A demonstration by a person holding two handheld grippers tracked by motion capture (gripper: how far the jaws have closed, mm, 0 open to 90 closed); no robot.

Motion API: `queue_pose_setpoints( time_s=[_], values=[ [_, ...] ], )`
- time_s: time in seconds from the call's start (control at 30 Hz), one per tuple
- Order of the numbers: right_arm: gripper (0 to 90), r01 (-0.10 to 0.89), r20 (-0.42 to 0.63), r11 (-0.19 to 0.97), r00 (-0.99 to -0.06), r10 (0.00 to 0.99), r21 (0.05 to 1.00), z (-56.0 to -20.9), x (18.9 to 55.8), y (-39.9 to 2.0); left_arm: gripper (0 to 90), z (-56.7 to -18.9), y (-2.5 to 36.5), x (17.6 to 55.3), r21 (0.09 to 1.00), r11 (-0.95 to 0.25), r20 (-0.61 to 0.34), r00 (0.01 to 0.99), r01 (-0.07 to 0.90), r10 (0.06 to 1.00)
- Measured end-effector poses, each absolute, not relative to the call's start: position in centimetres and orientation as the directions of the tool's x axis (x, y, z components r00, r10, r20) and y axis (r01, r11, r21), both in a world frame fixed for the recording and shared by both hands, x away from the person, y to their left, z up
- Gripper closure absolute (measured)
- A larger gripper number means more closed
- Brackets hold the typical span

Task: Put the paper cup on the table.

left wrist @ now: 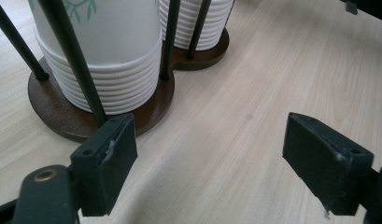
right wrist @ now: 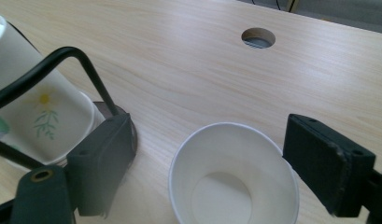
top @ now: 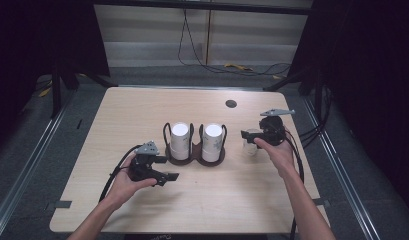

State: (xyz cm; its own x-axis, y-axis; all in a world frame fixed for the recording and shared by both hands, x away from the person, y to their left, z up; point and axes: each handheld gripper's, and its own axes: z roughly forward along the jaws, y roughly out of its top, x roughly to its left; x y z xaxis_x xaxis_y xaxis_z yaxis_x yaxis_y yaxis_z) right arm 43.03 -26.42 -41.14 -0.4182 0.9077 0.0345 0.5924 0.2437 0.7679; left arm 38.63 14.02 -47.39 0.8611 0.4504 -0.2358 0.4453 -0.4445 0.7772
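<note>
Two stacks of paper cups [top: 181,139] sit mid-table in a wire holder [top: 194,156]. Right claw [right wrist: 209,172] is wide around a loose upright cup [right wrist: 234,175] just right of it; closing hard could crush the rim. Left claw [left wrist: 226,161] is wide, empty.

The bench [top: 142,107] has a light wood-grain top with rounded corners and a round cable hole [top: 231,103] near its far edge. It stands on a grey floor [top: 87,90], possibly carpet. Metal rails [top: 27,165] run along the floor on both sides of the bench. Dark curtains [top: 372,60] hang at left and right. The far wall [top: 157,30] consists of pale panels with a lighter strip along the base. Black cables [top: 192,55] hang down this wall and spread across the floor beside yellow objects [top: 238,66]. Light falls evenly from above.
</note>
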Motion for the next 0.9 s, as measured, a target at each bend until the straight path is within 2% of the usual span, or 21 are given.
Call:
queue_pose_setpoints(
  time_s=[0.57, 0.9],
  values=[
    [17.7, 0.545, 0.014, 0.243, -0.424, 0.905, 0.803, -39.9, 37.8, -26.5, 17.8, -46.2, 14.4, 38.2, 0.782, -0.430, -0.230, 0.850, 0.451, 0.475],
    [19.5, 0.560, 0.006, 0.274, -0.447, 0.895, 0.782, -41.7, 33.7, -26.1, 20.8, -46.5, 14.8, 37.1, 0.765, -0.437, -0.228, 0.834, 0.473, 0.503]
  ],
)
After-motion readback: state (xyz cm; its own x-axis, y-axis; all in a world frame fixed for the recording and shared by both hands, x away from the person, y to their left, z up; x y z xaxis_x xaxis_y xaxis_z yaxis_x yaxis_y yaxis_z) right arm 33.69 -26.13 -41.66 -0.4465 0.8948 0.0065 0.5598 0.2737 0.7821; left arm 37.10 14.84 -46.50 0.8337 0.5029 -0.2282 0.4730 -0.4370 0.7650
